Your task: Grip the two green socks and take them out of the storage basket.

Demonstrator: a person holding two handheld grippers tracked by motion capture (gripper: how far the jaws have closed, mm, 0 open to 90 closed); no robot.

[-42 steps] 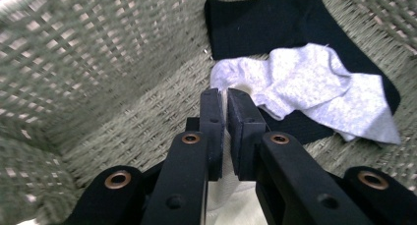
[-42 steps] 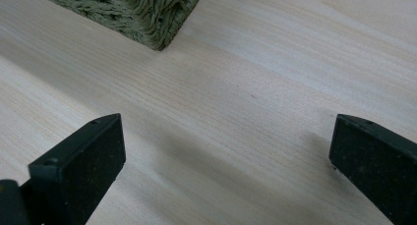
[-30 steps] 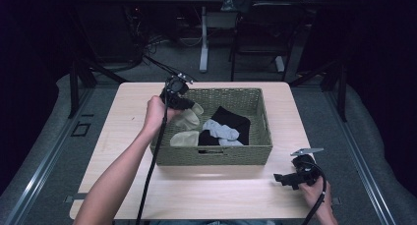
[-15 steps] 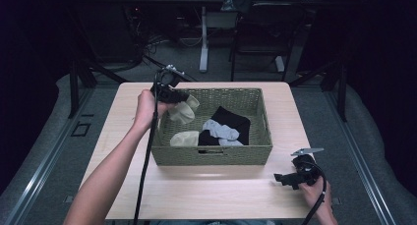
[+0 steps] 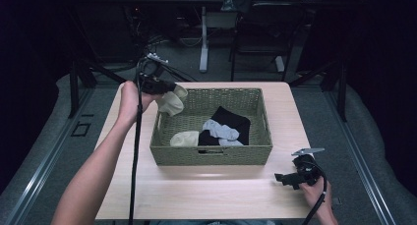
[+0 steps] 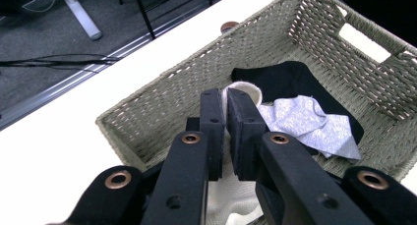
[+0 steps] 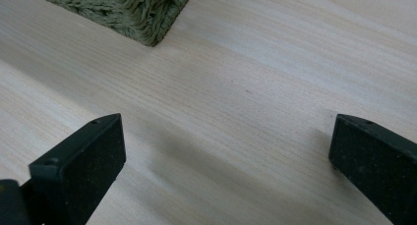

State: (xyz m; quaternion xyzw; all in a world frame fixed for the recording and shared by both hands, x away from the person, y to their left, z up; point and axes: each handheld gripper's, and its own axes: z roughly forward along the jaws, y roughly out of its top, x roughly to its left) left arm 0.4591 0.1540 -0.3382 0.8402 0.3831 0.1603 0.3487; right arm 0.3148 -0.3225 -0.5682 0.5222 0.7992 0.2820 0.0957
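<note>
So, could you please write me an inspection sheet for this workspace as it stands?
Surface: light wood table, bare in front of the basket.
Job's things: wicker basket mid-table, holding a cream sock, a grey sock and a black garment; a second cream sock hangs above the basket's far left corner.
Clutter: nothing seen.
Grippers: left gripper shut on the hanging sock; right gripper open, low over the table's near right corner.
Cables: one cable trails along the left forearm; another loops from the right gripper.
Surroundings: dark room, grey floor, chair and desk legs behind.
</note>
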